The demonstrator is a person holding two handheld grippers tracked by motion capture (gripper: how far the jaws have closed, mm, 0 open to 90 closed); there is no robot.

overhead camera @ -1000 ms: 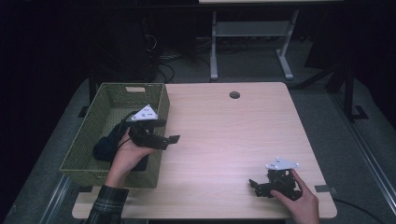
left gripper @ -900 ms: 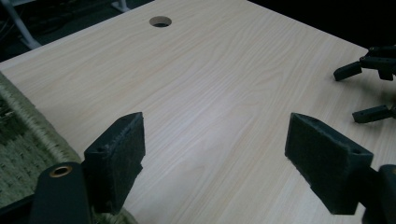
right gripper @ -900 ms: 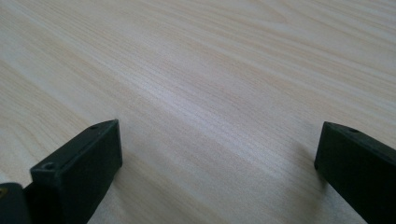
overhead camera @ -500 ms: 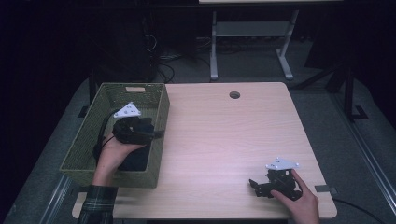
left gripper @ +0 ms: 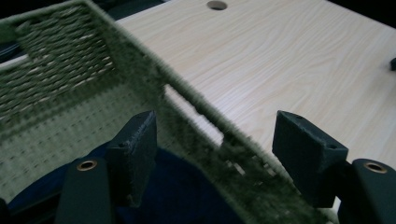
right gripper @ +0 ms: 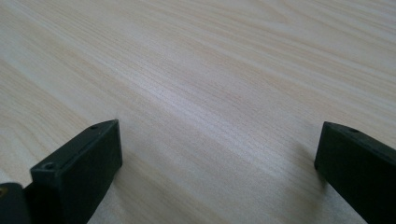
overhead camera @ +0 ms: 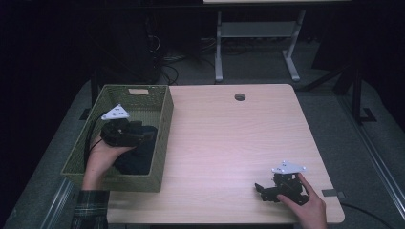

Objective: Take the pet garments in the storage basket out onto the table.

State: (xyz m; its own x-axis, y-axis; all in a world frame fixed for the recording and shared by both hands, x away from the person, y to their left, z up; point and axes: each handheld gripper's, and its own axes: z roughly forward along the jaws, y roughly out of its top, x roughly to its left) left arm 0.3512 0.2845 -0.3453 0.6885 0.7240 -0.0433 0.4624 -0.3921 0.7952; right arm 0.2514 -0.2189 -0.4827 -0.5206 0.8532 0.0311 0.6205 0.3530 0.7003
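Left gripper point(overhead camera: 143, 136), jaws apart and just closing astride the woven basket's point(left gripper: 60, 70) right wall above dark cloth point(left gripper: 187, 196): risk of pinching wall instead. Right gripper point(overhead camera: 261, 190) rests agape near the table's point(overhead camera: 229, 143) near-right corner.

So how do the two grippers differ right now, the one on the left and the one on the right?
The left gripper hangs over the green basket, above a dark blue cloth; the right gripper rests low on the bare wooden table. The left jaws have just been closing and straddle the basket's wall; the right jaws stand wide with nothing between. Both are black, hand-held and grip nothing.
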